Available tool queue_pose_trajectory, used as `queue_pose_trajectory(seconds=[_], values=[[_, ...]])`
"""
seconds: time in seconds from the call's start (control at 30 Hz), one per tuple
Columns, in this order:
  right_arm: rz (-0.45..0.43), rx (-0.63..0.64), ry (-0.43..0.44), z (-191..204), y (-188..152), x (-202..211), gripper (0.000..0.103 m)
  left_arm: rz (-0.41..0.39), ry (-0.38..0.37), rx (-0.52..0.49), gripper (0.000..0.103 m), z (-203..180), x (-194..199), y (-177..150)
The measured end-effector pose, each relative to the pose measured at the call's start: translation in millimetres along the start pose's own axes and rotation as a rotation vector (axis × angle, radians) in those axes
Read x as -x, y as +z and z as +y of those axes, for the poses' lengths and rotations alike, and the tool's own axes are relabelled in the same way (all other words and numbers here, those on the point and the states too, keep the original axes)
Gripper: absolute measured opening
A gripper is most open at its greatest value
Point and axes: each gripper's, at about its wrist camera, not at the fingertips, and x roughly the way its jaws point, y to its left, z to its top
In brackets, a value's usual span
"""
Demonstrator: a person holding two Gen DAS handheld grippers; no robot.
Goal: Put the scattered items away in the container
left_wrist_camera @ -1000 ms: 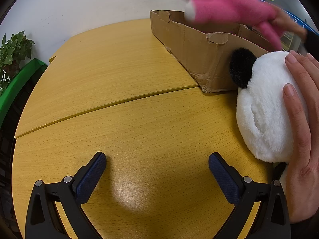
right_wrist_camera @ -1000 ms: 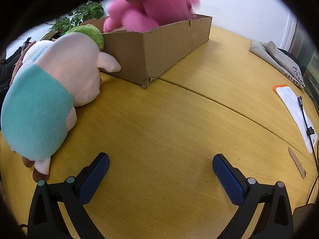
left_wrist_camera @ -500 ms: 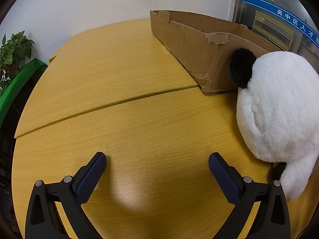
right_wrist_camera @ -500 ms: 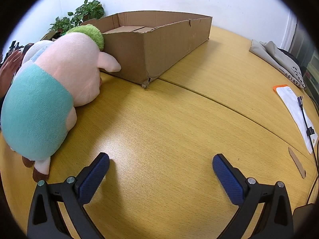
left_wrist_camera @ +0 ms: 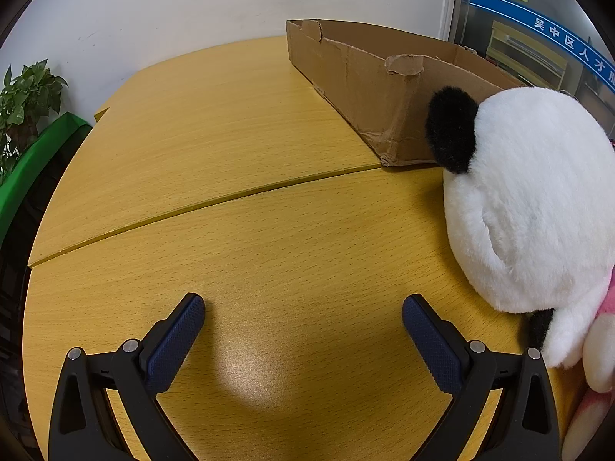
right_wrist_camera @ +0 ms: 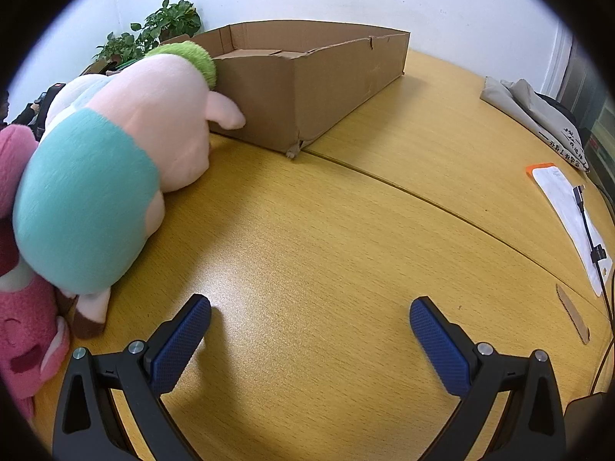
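The left gripper stands wide open and empty, low over the yellow wooden table. To its right lies a white plush panda with a black ear, head against the shallow brown cardboard box ahead-right. The right gripper is likewise spread, holding nothing. To its left sprawls a pale pink plush pig in teal, snout touching the box wall; a dark pink plush toy sits beside it. Bare tabletop lies ahead of both claws.
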Motion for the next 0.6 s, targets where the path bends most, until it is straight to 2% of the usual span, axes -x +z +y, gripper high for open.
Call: queue_pose_trajectory(seconds=[0.6], values=[[0.003,-0.002,0.001,-0.2,1.4,-0.3,0.103,0.000,0.001,-0.002,0.103,0.9,0.0,0.4]])
